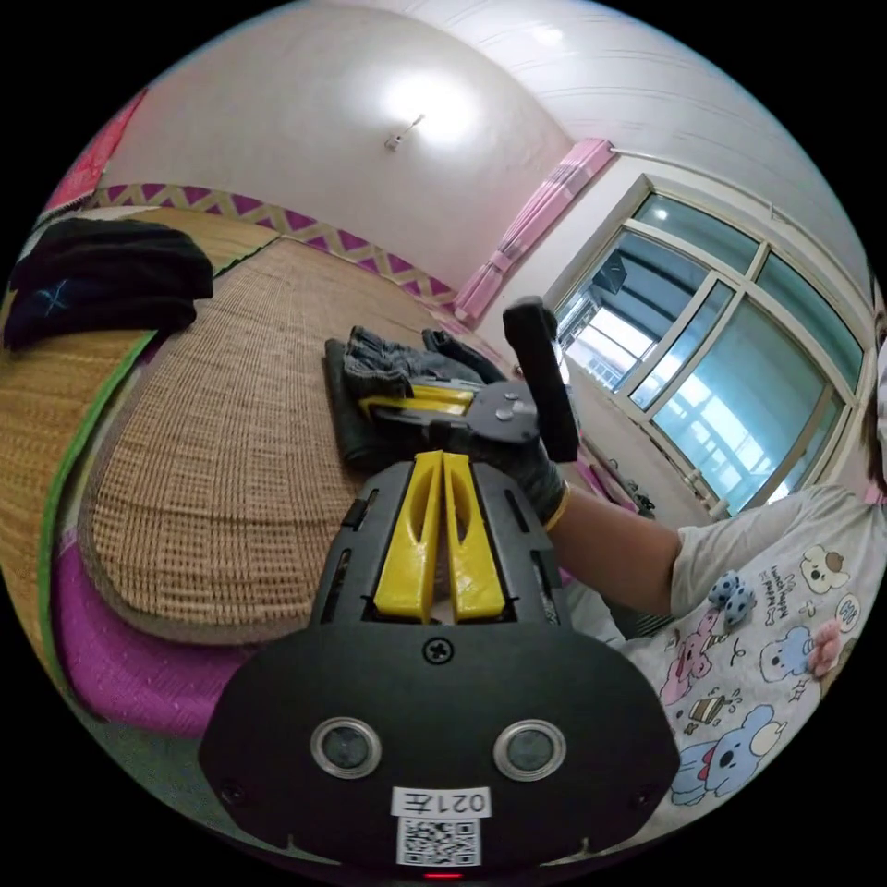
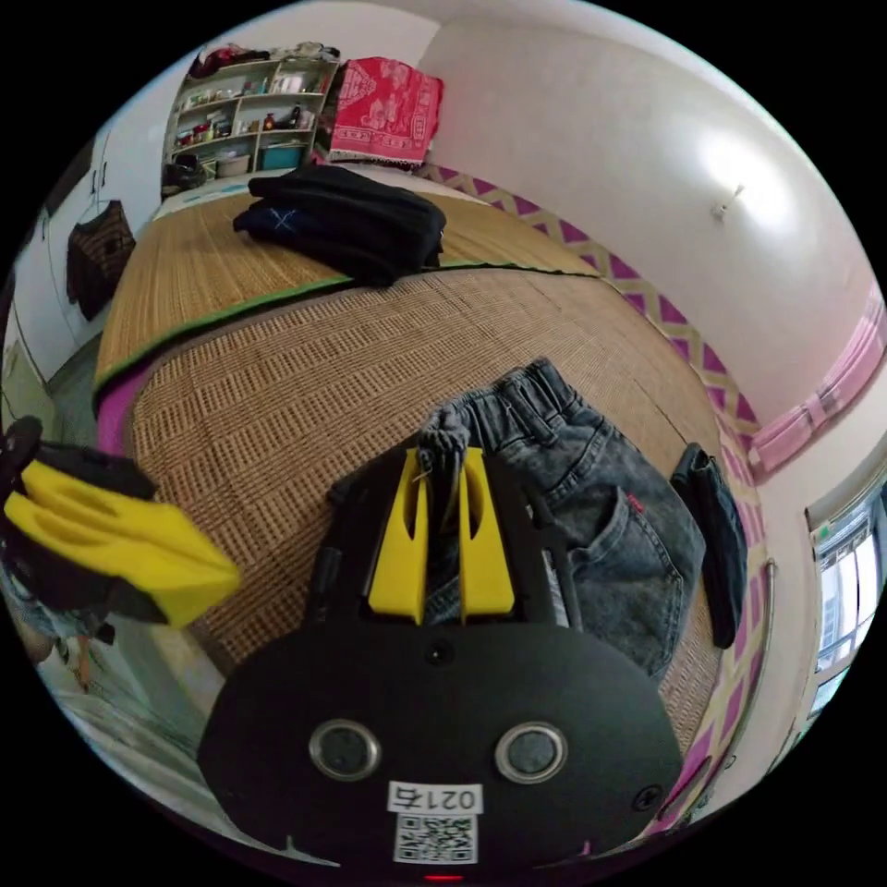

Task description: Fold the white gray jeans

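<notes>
The right gripper (image 2: 442,480) pinches a bunched edge of the jeans (image 2: 591,517) between its two yellow jaws, the cloth gathered into a small grey tuft right at the tips. The left gripper (image 1: 442,517) has its jaws pressed together with nothing between them; it hangs off to the side of the garment, and it shows again at the edge of the right gripper view as a yellow wedge (image 2: 120,545).

The jeans lie on a woven straw mat (image 2: 305,388) that covers the bed, already doubled into a compact block with the elastic waistband and a back pocket facing up. In the left gripper view the same bundle (image 1: 388,388) sits beyond the right gripper (image 1: 434,407), held by a gloved hand (image 1: 517,453).

This looks like a late fold or a final tidy. To do it well, I would keep the pinch firm, carry the held edge low and straight across the block, line it up with the far edge, then let go only once the cloth lies flat. The free left gripper could press the pile down to stop it sliding.

A folded black garment (image 2: 342,217) rests farther along the mat, well apart.
</notes>
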